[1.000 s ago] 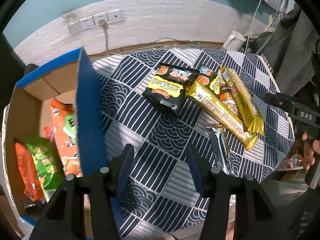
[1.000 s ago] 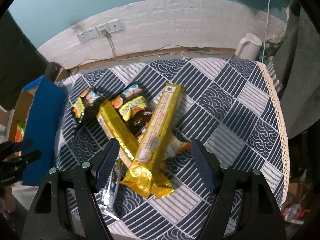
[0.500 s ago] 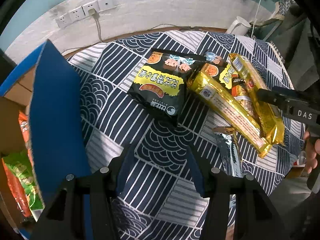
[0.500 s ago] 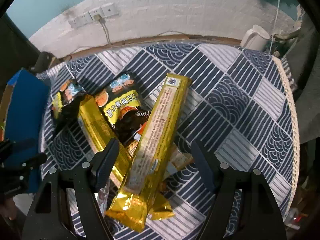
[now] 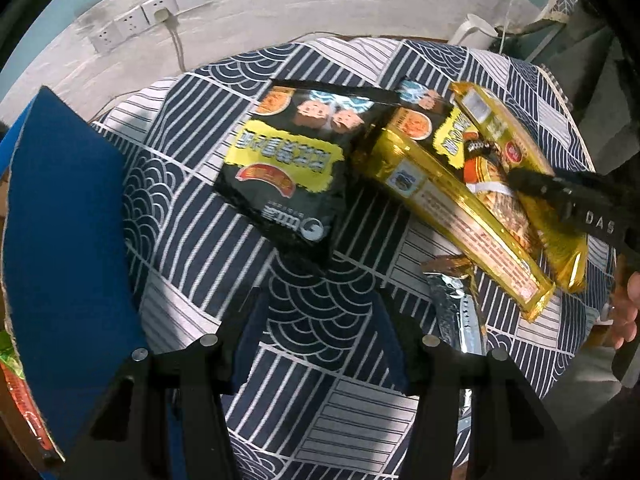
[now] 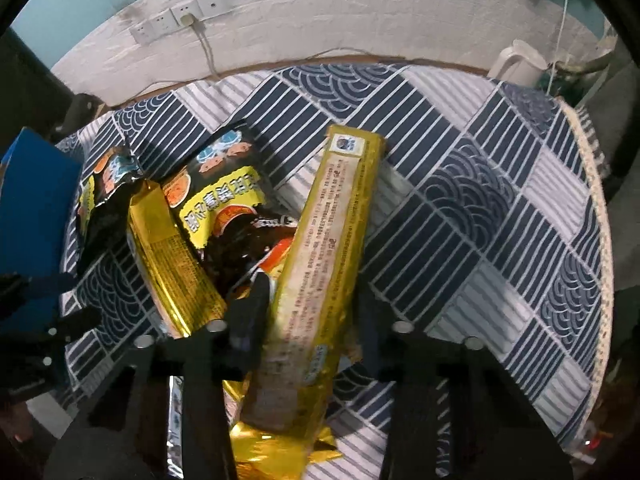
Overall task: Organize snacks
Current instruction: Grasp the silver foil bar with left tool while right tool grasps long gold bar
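A pile of snacks lies on the patterned tablecloth (image 5: 192, 216). In the left wrist view, a black and yellow bag (image 5: 288, 172) lies just ahead of my open, empty left gripper (image 5: 318, 316). Two long gold packs (image 5: 460, 212) and a second black bag (image 5: 428, 116) lie to its right, with a silver wrapper (image 5: 456, 312) near the front. In the right wrist view, my right gripper (image 6: 312, 304) has its fingers on either side of the upper gold pack (image 6: 324, 256), closing around it. The other gold pack (image 6: 172, 256) and the black bags (image 6: 224, 196) lie to its left.
A blue cardboard box flap (image 5: 68, 248) stands at the table's left edge, with red and green snack bags partly visible behind it. A white kettle (image 6: 520, 64) stands at the back right. Wall sockets (image 5: 144, 24) and a cable are on the wall behind.
Both grippers have moved forward and down toward the snacks. The right gripper's fingers have come around the upper gold pack and narrowed. The left gripper has neared the black bag.
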Demonstrator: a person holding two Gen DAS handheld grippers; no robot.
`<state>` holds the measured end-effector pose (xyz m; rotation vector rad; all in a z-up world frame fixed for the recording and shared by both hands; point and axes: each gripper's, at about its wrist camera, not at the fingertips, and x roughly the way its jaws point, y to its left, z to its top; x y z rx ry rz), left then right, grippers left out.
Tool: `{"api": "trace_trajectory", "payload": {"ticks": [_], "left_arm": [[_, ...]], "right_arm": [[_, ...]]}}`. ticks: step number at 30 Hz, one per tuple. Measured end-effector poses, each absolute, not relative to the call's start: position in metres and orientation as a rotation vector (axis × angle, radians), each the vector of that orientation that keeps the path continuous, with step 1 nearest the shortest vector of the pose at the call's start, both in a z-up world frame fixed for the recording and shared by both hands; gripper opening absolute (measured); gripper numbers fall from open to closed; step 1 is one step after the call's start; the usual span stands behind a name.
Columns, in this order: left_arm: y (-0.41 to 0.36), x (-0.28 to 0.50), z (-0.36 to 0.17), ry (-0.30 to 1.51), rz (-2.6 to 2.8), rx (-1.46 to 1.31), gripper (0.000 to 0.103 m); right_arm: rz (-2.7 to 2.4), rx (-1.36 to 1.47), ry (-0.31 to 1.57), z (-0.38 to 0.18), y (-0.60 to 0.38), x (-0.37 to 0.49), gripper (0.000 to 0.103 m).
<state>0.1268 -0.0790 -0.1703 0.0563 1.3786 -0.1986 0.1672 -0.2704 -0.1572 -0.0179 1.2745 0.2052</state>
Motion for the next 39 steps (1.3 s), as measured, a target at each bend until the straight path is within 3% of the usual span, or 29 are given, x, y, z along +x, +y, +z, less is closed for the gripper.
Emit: {"api": "trace_trajectory", "payload": {"ticks": [9,12,15,32,34,36,39], "left_arm": [[-0.105,0.116,-0.168,1.392,-0.232,0.065,0.056],[-0.114,0.11,-0.169,1.4,-0.232,0.069,0.065],[-0.127,0.106,-0.171,1.412,-0.24,0.053,0.065],[-0.189,0.099,-0.208,1.474,-0.253,0.075,0.07],[-0.192,0.098,-0.208,1.461,-0.257,0.101,0.066],[-0.192,0.096,-0.207,1.443,-0.244,0.13,0.048],[-0.188,0.094,-0.205,1.43,-0.243,0.141,0.03]], "right_arm": [[0.189,0.038,1.235,-0.143,-0.305,0.147,0.027],[0.179,0.033,1.219,-0.137,-0.315,0.135,0.027],[0.161,0.034,1.21,-0.135,-0.33,0.125,0.027],[0.132,-0.004,1.258,-0.171,-0.381,0.093,0.028],[0.128,0.008,1.276,-0.177,-0.384,0.094,0.028],[0.13,0.031,1.28,-0.181,-0.387,0.096,0.029],[0.123,0.032,1.279,-0.181,-0.386,0.102,0.033]]}}
